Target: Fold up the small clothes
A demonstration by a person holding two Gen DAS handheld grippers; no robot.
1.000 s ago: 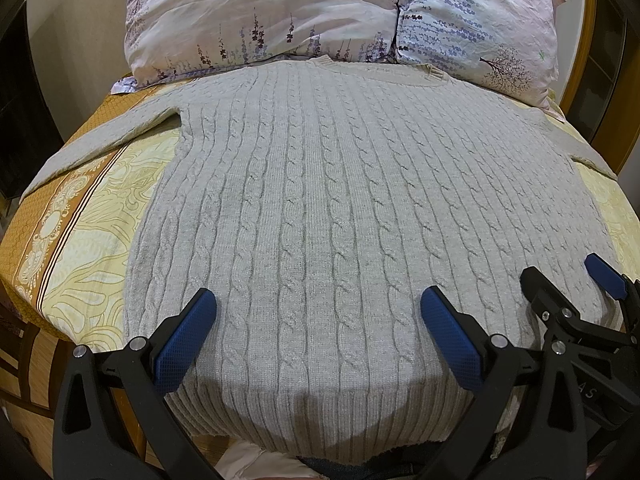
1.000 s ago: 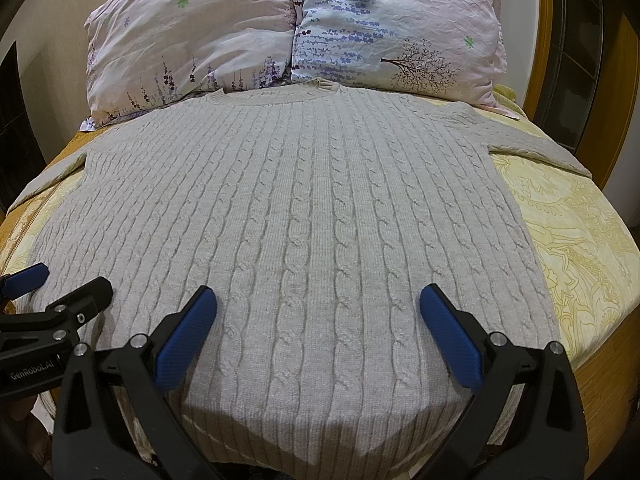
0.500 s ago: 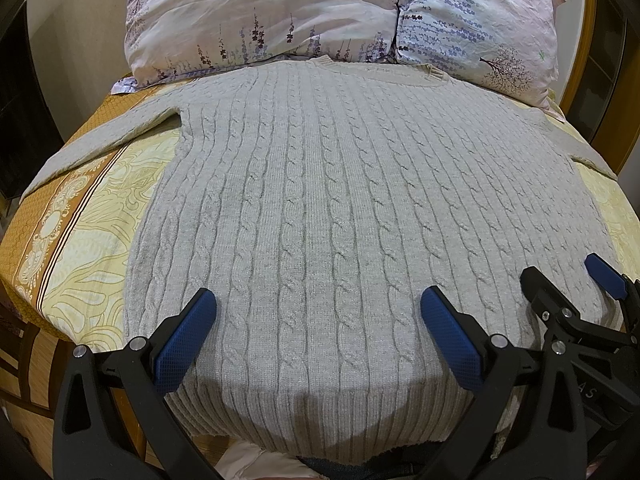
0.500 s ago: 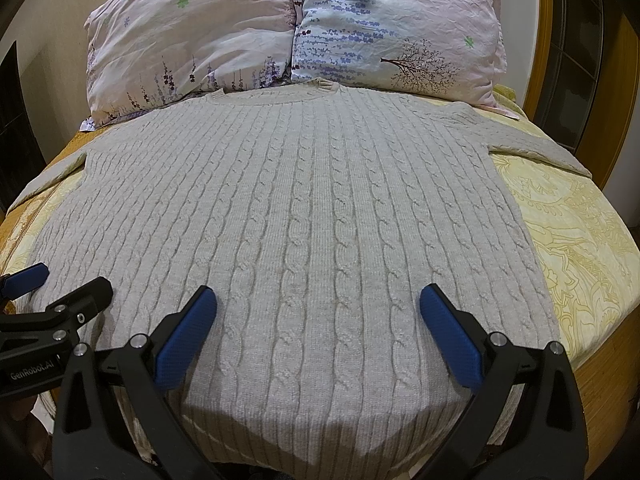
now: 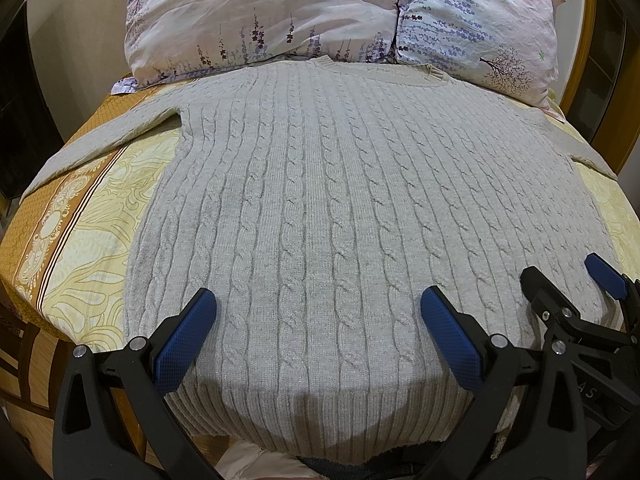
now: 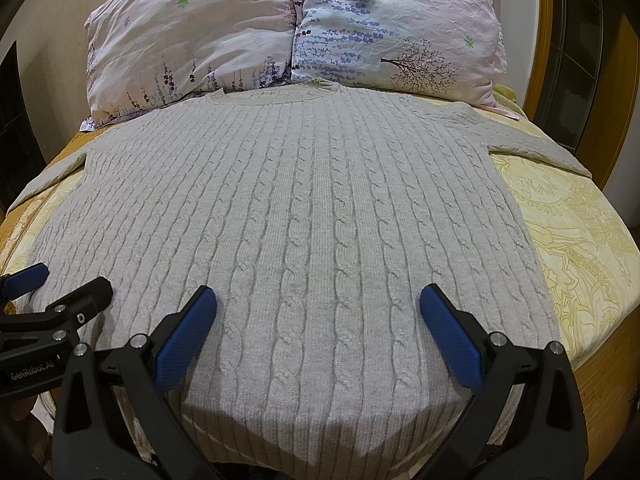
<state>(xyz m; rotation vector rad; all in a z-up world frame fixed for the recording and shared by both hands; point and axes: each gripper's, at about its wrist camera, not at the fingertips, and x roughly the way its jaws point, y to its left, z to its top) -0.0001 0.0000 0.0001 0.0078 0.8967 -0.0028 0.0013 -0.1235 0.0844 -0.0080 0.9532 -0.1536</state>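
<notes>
A light grey cable-knit sweater point(image 5: 352, 208) lies flat and spread out on the bed, collar toward the pillows, hem toward me; it also fills the right wrist view point(image 6: 304, 220). Its left sleeve point(image 5: 108, 136) and right sleeve point(image 6: 536, 144) stretch out sideways. My left gripper point(image 5: 318, 320) is open and empty, hovering just above the hem. My right gripper point(image 6: 318, 320) is open and empty above the hem, further right. It also shows in the left wrist view point(image 5: 568, 280).
Two floral pillows point(image 5: 264, 16) point(image 6: 396, 28) lean at the head of the bed. The yellow and orange patterned bedsheet point(image 5: 80, 224) shows on both sides of the sweater. A wooden bed frame point(image 6: 616, 100) stands at the right.
</notes>
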